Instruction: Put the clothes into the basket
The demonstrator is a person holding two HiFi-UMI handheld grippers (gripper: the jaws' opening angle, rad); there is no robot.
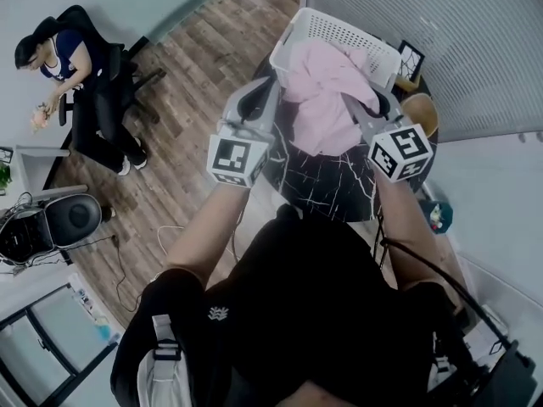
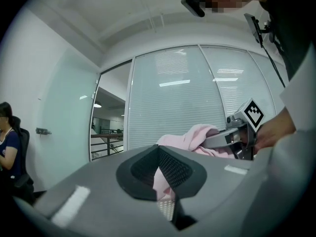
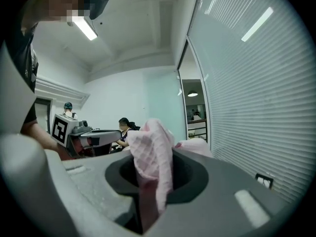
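Head view shows the person holding one pink garment (image 1: 327, 100) up between both tools, above a round dark desk (image 1: 327, 193) with a white marble pattern. The left hand-held gripper (image 1: 270, 90) has the left edge of the garment and the right hand-held gripper (image 1: 349, 100) has the right edge. The cloth is spread between them and hangs down in the middle. The white basket (image 1: 344, 30) stands at the far side of the desk, just behind the garment. The upper part of the cloth covers its near rim, and I cannot tell if any cloth already touches the inside.

Left gripper view shows the jaws pressed together on a fold of the pink cloth, which runs down between them. Right gripper view shows the jaws also clamped on the cloth, and a bunch of checked pink fabric stands up from between them. Each of these views shows the other gripper across the garment.

My judgement on the progress is that the garment is picked up and is close to the basket, but it is not put in. What is left is to bring it over the opening, lower it and open both grips. I see no other clothes on the desk, so this may be the last piece, but the cloth and the arms hide part of the desk
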